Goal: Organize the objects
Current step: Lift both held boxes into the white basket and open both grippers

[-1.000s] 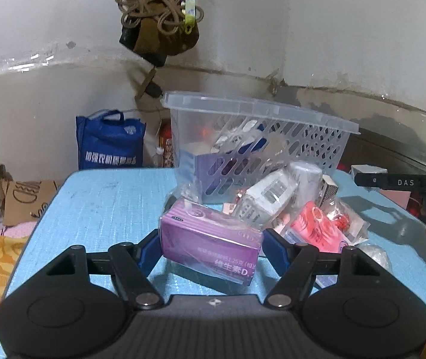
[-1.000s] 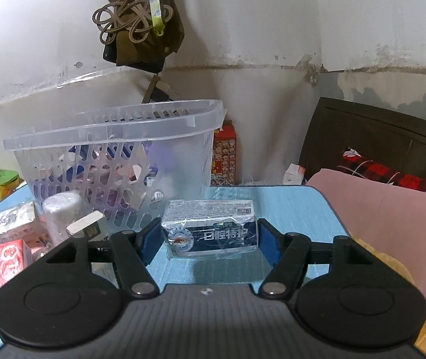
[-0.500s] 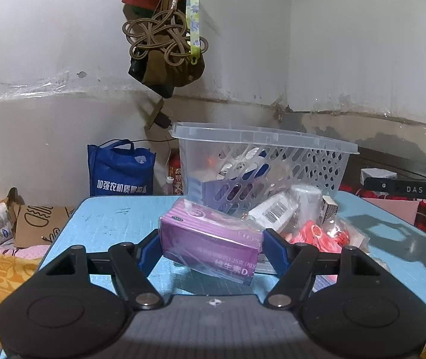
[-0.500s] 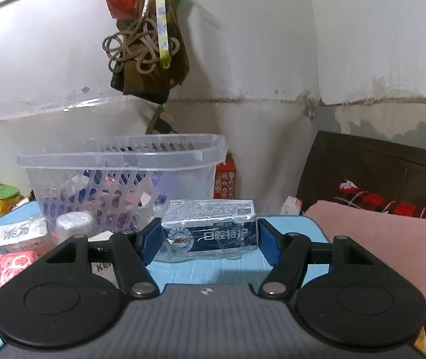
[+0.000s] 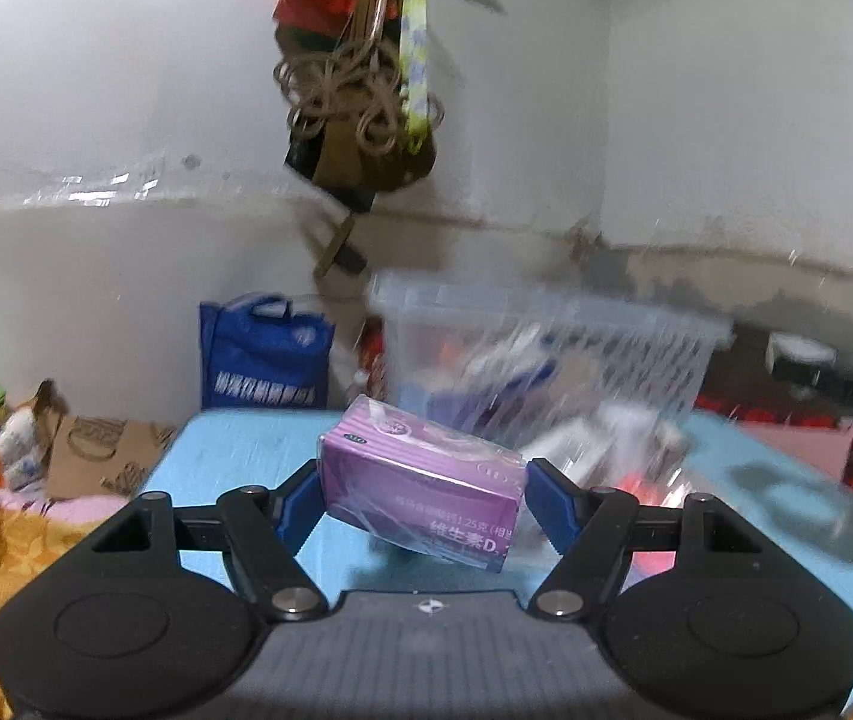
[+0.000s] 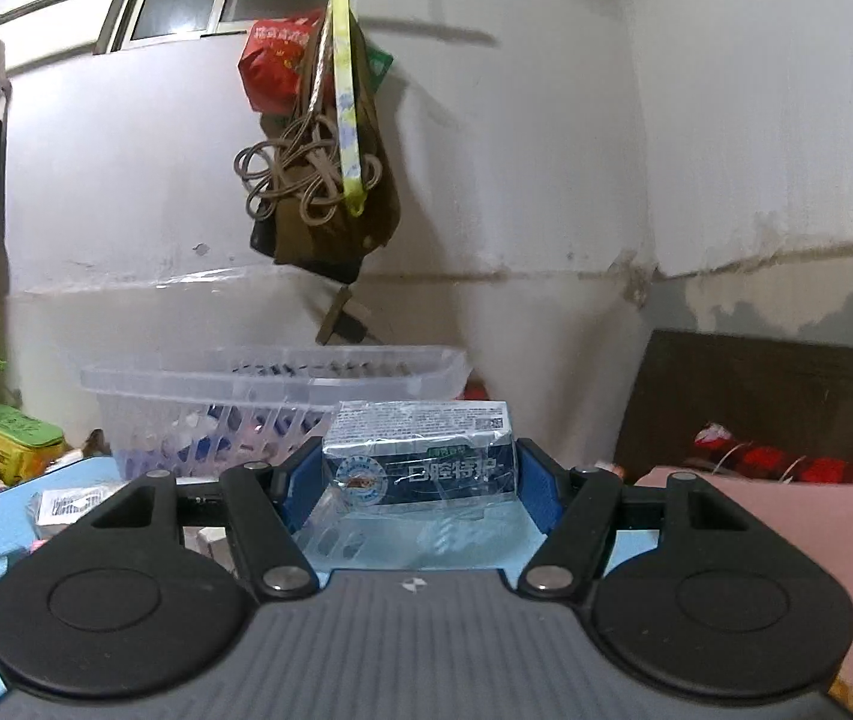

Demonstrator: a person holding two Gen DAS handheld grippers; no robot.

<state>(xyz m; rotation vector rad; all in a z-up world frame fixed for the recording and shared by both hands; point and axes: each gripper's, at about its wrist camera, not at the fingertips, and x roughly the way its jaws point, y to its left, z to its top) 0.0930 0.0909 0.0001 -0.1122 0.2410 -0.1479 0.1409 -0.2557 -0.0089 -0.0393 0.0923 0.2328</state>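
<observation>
Both packs need to clear the rim of the clear basket (image 6: 273, 375) before they are let go, so the sensible move is to carry each one level over the opening, lower it among the things already inside, and only then spread the tongs; dropping from high up could tip a pack out or knock the light basket.

The left tongs (image 5: 423, 495) pinch a purple box (image 5: 420, 495) by its two short ends, the box tilted with its right end lower, held above the blue tabletop (image 5: 240, 456). The basket stands beyond it and to the right, blurred in that view.

The right tongs (image 6: 417, 471) pinch a dark blue pack (image 6: 417, 456) wrapped in film, held level. The basket is just behind it and to the left, its rim about level with the pack's top.
</observation>
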